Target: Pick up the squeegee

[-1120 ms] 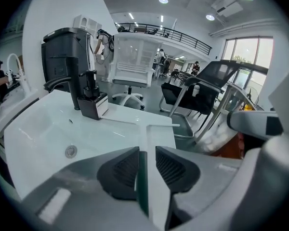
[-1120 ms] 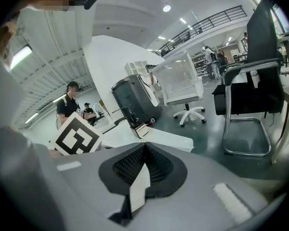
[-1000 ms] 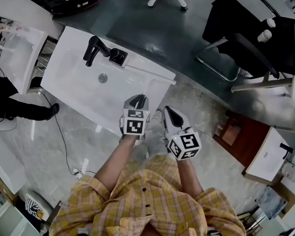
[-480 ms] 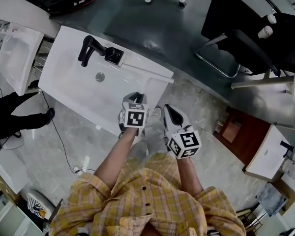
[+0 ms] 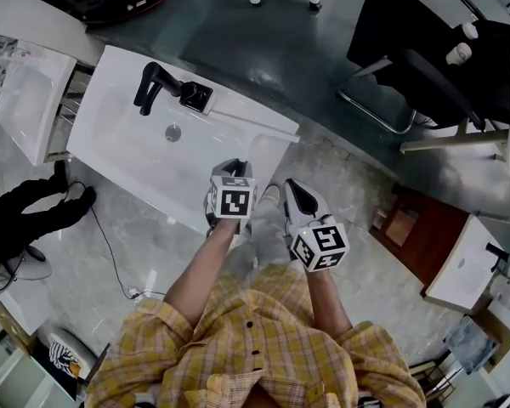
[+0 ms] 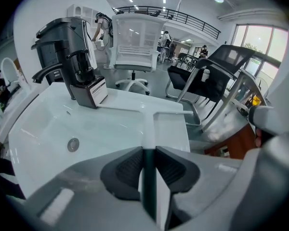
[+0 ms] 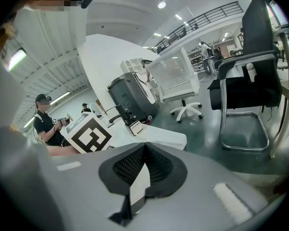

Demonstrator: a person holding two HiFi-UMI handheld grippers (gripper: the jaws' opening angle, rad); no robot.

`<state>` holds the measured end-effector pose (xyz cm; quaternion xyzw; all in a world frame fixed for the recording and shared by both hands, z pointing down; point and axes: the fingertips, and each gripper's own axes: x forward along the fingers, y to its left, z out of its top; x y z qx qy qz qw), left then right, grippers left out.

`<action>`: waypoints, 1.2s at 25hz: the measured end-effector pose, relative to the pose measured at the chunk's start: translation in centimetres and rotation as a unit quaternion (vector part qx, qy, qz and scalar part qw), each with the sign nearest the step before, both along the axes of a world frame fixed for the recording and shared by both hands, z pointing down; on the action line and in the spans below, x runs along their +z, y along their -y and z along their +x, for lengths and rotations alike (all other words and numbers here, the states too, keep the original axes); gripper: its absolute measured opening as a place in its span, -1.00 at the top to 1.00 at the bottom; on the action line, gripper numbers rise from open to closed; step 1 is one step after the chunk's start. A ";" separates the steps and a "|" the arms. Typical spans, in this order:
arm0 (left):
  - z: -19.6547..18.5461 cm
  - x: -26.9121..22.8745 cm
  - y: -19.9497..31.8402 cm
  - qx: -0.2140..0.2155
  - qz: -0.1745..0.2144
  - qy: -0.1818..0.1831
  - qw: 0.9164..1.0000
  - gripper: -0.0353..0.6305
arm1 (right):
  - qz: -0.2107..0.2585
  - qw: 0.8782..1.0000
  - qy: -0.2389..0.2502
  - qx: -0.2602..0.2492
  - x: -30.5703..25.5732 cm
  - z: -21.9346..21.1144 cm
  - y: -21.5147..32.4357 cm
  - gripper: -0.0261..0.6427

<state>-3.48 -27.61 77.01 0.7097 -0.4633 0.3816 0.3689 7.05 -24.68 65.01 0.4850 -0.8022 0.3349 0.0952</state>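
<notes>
Pinching the squeegee [image 6: 148, 124] by its slim handle, the left gripper [image 6: 149, 165] sits at six o'clock in its own view. The right gripper [image 7: 143, 162], at its three o'clock, is pressed together on nothing. The T-shaped blade appears to rest on the white sink surface [image 6: 48, 129] toward twelve, with the black faucet [image 6: 79, 66] beyond at eleven. I judge the narrow handle could pivot or slip when lifted, dragging the blade.

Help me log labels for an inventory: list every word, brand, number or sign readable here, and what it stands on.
No word, brand or number can be read.
White label on the black box: print too blurred to read.
Left marker cube and right marker cube: black-and-white square patterns only, no lettering.
</notes>
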 end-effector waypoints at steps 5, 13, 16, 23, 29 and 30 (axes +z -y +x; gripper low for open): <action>-0.1 -0.6 -0.2 -0.004 0.001 -0.006 1.000 0.62 | 0.001 1.000 0.000 0.000 -0.3 0.0 -0.3 0.92; 0.1 -3.2 -0.6 -0.002 0.028 -0.018 0.999 0.62 | 0.016 1.000 -0.006 0.004 -1.9 0.1 -1.1 0.92; 0.1 -4.3 -1.0 -0.006 0.036 -0.024 0.999 0.62 | 0.022 1.000 -0.006 0.006 -2.6 0.1 -1.8 0.92; 0.3 -8.0 -1.7 -0.019 0.078 -0.043 0.996 0.62 | 0.039 0.999 -0.013 0.012 -4.3 0.4 -3.4 0.92; 0.2 -10.8 -3.0 -0.024 0.111 -0.061 0.992 0.62 | 0.056 0.998 -0.025 0.014 -6.0 0.6 -4.9 0.92; 0.2 -11.3 -3.3 -0.024 0.117 -0.065 0.991 0.62 | 0.059 0.998 -0.027 0.014 -6.3 0.7 -5.1 0.92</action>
